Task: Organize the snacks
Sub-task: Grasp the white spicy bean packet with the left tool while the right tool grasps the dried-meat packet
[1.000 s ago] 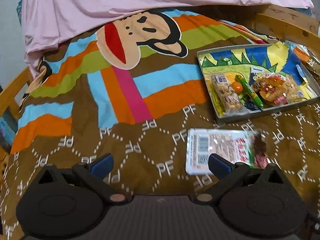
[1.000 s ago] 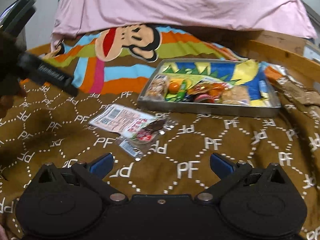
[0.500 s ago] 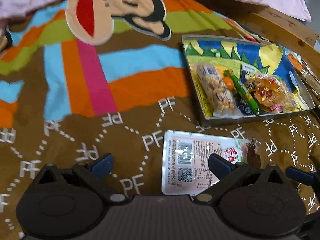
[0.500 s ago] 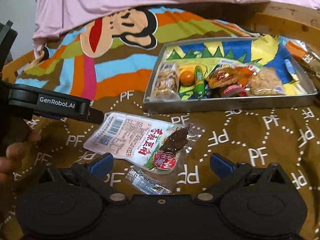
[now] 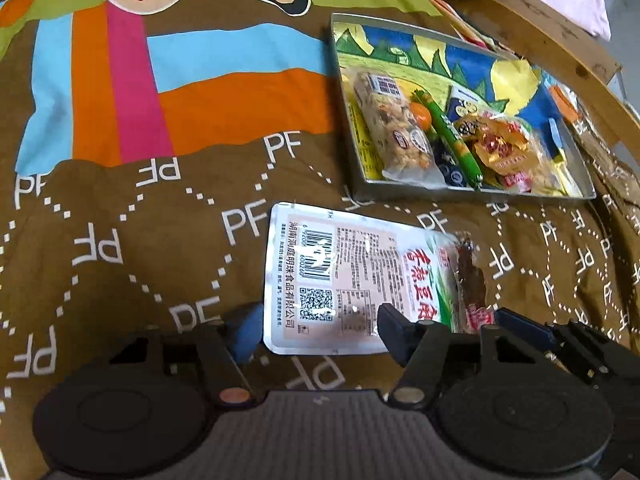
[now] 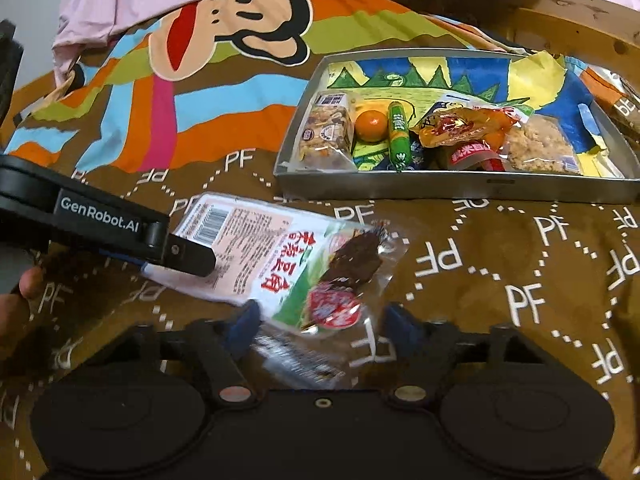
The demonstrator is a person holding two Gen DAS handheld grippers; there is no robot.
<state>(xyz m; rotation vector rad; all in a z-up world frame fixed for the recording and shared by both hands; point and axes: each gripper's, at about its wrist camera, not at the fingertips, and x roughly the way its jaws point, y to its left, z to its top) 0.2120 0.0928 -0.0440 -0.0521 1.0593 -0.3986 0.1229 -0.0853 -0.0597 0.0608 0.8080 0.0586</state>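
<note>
A flat white snack packet (image 5: 332, 276) with a barcode and a red-and-green end lies on the blanket in front of a metal tray (image 5: 472, 194). My left gripper (image 5: 320, 330) is at the packet's near edge with its jaws closing. One finger sits beside the edge and the other finger (image 5: 394, 328) rests on top. In the right wrist view the packet (image 6: 288, 264) has its red end between the closing jaws of my right gripper (image 6: 320, 328). A small clear wrapper (image 6: 300, 364) lies under that end. The tray (image 6: 456, 186) holds several snacks.
The tray holds a nut bar (image 6: 326, 132), an orange ball (image 6: 371, 125), a green sausage stick (image 6: 399, 138) and an orange packet (image 6: 464, 126). A wooden bed frame (image 6: 576, 20) and loose wrappers (image 6: 624, 104) lie beyond. A person's hand (image 6: 16, 308) is at the left.
Both grippers have come down and closer to the white packet. Their jaws have narrowed from wide open. A left finger now lies on the packet.
</note>
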